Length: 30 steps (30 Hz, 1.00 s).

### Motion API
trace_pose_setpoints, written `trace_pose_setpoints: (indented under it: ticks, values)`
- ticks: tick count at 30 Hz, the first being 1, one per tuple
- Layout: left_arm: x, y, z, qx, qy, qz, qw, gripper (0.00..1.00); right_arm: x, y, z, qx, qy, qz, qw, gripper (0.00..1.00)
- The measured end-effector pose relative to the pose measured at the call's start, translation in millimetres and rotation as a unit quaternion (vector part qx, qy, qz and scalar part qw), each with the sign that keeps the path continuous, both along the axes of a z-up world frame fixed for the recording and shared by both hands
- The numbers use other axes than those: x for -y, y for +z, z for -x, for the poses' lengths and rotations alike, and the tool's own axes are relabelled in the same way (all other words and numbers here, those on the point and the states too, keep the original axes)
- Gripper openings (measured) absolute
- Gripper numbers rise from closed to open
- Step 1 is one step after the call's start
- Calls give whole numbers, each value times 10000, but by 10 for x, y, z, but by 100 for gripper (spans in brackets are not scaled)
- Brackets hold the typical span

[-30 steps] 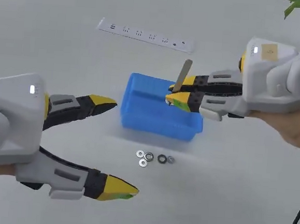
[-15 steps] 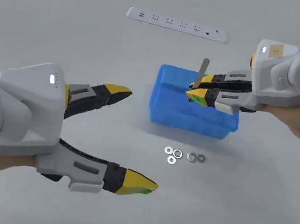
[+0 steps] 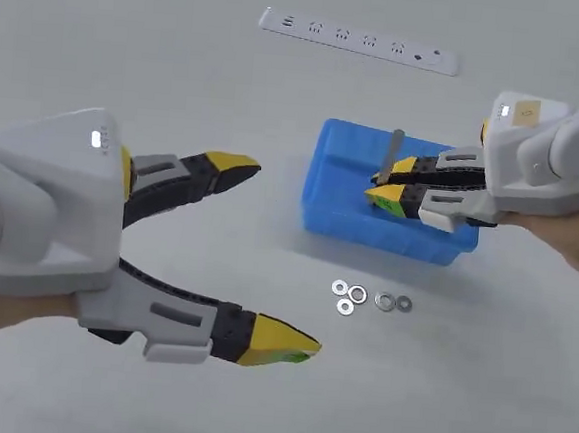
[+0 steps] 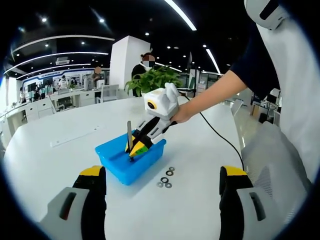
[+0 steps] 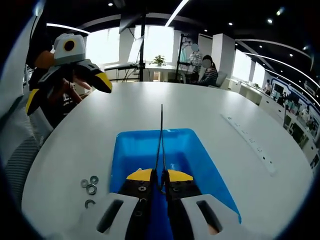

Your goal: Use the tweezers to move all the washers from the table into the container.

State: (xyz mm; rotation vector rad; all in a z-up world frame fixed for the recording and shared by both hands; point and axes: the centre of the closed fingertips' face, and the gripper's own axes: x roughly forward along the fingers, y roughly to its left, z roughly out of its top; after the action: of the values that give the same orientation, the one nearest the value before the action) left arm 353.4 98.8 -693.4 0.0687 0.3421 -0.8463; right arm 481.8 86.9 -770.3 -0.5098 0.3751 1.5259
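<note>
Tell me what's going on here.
A person works with two handheld grippers. The right gripper is shut on tweezers, held over the blue container. The left gripper is open and holds nothing, off to the side. Five washers lie on the table just in front of the container.

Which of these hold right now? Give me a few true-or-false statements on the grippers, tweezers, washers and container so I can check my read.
1. The right gripper is shut on the tweezers. True.
2. The left gripper holds a washer. False: it is open and holds nothing.
3. The washers lie on the table, outside the blue container. True.
4. The power strip sits inside the container. False: it lies on the table beyond the container.
</note>
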Motion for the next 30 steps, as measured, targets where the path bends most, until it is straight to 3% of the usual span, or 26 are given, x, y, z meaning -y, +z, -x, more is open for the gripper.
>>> trace_pose_setpoints:
  ticks: [17,20,23,30]
  values:
    - [-2,29,-15,-16,33,34,10000,99,-3,169,-66,-184,-227,-314,9991,8]
    - [-75,55,-143,6,257,110,9996,99,-14,211,-30,-172,-180,-330,9991,8]
    - [-133,82,-307,89,436,109,9989,91,-26,227,30,-71,-71,-279,9996,8]
    - [55,215,-610,272,186,206,9992,80,-18,300,120,29,53,-274,9996,8]
